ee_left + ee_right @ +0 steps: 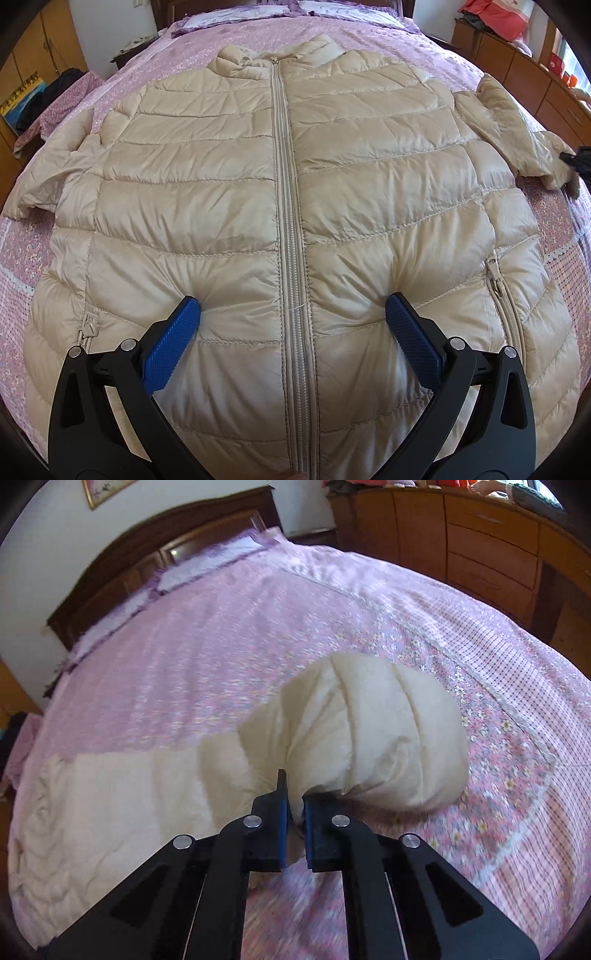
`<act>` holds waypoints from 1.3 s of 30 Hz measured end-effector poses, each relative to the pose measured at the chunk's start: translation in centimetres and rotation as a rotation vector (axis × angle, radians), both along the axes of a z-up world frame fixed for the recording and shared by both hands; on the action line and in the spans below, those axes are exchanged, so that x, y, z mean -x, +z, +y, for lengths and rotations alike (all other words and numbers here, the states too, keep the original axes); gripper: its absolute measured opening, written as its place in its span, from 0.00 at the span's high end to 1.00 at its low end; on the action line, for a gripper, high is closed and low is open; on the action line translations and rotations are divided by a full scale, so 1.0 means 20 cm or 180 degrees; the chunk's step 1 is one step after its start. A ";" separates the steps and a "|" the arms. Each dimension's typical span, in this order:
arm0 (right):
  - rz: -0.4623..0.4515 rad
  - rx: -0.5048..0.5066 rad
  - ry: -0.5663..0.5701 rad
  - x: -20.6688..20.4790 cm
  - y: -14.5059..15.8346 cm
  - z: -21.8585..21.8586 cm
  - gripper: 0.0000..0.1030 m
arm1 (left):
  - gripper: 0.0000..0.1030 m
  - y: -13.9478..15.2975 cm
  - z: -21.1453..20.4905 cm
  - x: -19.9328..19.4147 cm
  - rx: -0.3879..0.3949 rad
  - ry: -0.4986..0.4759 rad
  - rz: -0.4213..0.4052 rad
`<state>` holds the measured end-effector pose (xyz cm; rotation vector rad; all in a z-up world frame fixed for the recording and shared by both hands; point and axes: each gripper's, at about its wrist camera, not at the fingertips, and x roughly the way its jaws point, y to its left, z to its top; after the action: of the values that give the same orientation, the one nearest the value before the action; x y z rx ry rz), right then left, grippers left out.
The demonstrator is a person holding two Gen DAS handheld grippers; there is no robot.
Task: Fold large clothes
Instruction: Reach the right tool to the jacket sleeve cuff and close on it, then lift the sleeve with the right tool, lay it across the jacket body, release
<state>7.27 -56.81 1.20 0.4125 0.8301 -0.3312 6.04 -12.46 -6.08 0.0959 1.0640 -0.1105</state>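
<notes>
Left claw point(293, 308) jaws spread wide, angled downward, right claw point(294, 805) jaws clamped nearly together, angled downward

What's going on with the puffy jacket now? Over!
Left gripper open, pressing the jacket flat on the bed. Right gripper shut on the sleeve. Zipper closed. Nothing in the way.

The jacket point(369, 731) and bedspread point(480, 849) are motion-blurred in the right wrist view.
</notes>
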 end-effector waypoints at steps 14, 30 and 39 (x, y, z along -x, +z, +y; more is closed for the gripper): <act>-0.0555 -0.0144 0.0707 0.11 0.43 0.48 0.93 | 0.03 0.10 0.07 0.04 0.0093 -0.0054 -0.0027; -0.0691 -0.0268 0.1476 -0.02 0.56 1.17 0.93 | 0.03 0.25 0.39 0.11 0.0076 0.0154 -0.0144; -0.0418 -0.0422 0.1812 -0.17 0.40 1.59 0.93 | 0.03 0.25 0.56 0.13 0.0196 0.0283 -0.0168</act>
<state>10.62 -24.96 9.16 0.3007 0.8064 0.2775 3.45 -1.23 -1.16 -0.0042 1.0098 -0.0599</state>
